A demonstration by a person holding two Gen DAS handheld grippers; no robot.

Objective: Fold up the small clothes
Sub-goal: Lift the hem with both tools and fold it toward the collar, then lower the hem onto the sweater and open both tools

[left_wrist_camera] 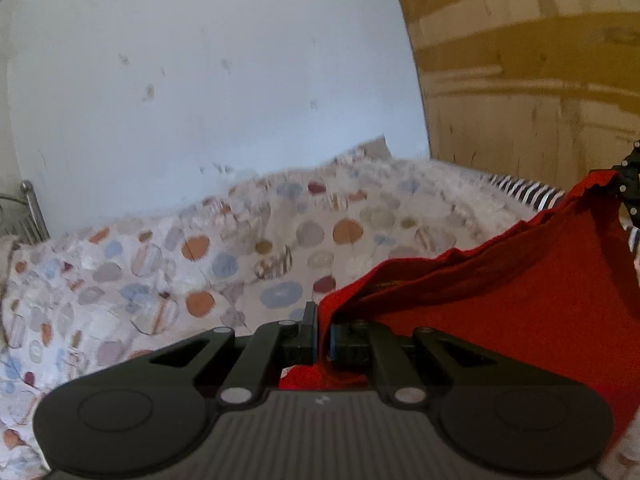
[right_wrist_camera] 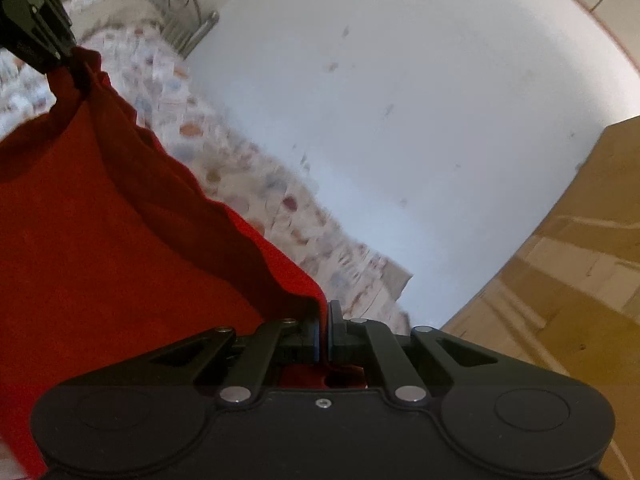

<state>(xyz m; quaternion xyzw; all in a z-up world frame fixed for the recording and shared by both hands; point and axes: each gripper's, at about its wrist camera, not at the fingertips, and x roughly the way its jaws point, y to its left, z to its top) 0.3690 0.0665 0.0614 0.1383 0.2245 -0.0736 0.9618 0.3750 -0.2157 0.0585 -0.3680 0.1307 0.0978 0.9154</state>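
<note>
A small red garment [left_wrist_camera: 520, 292] hangs stretched between my two grippers above the bed. My left gripper [left_wrist_camera: 323, 332] is shut on one edge of it, the cloth pinched between the jaws. My right gripper [right_wrist_camera: 324, 332] is shut on the other edge of the red garment [right_wrist_camera: 100, 220]. The right gripper shows in the left wrist view [left_wrist_camera: 628, 184] at the far right, holding the cloth's raised corner. The left gripper shows in the right wrist view [right_wrist_camera: 60, 52] at the top left, pinching its corner. The garment's lower part is hidden behind the gripper bodies.
A bed with a dotted, patterned cover [left_wrist_camera: 200, 264] lies below. A metal bed frame [left_wrist_camera: 30, 208] stands at its left end. A white wall [left_wrist_camera: 220, 80] is behind the bed. A wooden cabinet [left_wrist_camera: 540, 80] stands to the right. A striped cloth [left_wrist_camera: 520, 190] lies at the bed's far right.
</note>
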